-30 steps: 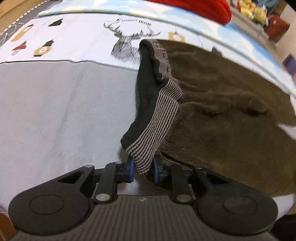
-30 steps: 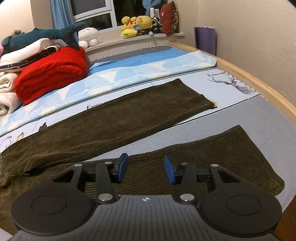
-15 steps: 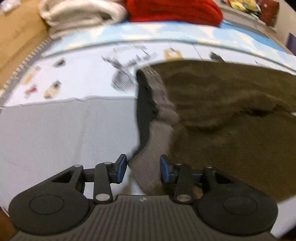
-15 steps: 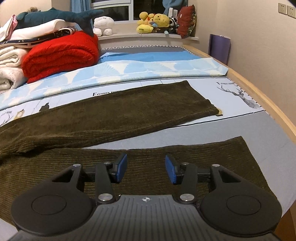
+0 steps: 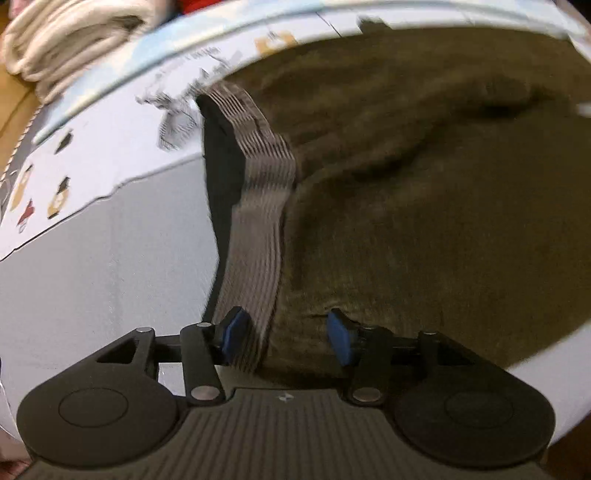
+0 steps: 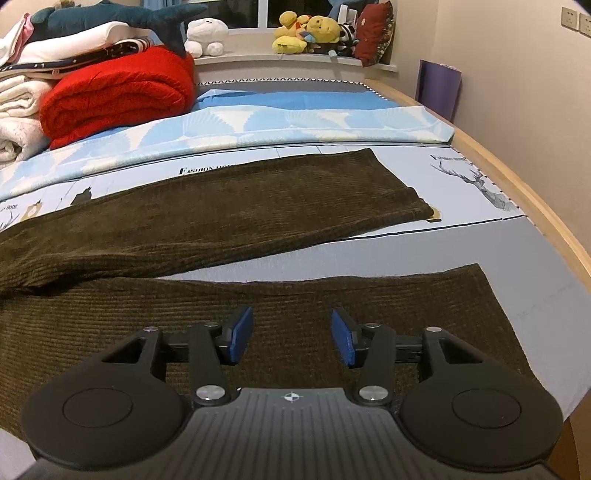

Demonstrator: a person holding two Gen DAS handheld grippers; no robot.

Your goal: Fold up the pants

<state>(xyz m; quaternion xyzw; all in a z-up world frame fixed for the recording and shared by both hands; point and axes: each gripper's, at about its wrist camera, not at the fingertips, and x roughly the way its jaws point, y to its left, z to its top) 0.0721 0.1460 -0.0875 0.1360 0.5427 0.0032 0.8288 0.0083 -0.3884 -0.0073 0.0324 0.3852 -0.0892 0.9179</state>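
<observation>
I am looking across a bed (image 6: 546,258) with a pale wooden frame (image 6: 517,177) curving along its right side. Its sheet (image 6: 461,177) is light, printed with a stag and small figures, with a grey panel nearer me. A blue and white cover (image 6: 295,122) lies across the far part. At the far left sits a rolled red blanket (image 6: 118,99), beside a stack of white bedding (image 6: 18,107) with a dark shark toy (image 6: 110,16) on top. Behind runs a window sill (image 6: 277,59) holding yellow soft toys (image 6: 306,33), a white one (image 6: 205,35) and a dark red cushion (image 6: 373,33). The window (image 6: 258,11) above is dark. The beige wall (image 6: 524,92) on the right carries sockets (image 6: 576,20), and a purple thing (image 6: 439,85) leans against it.
</observation>
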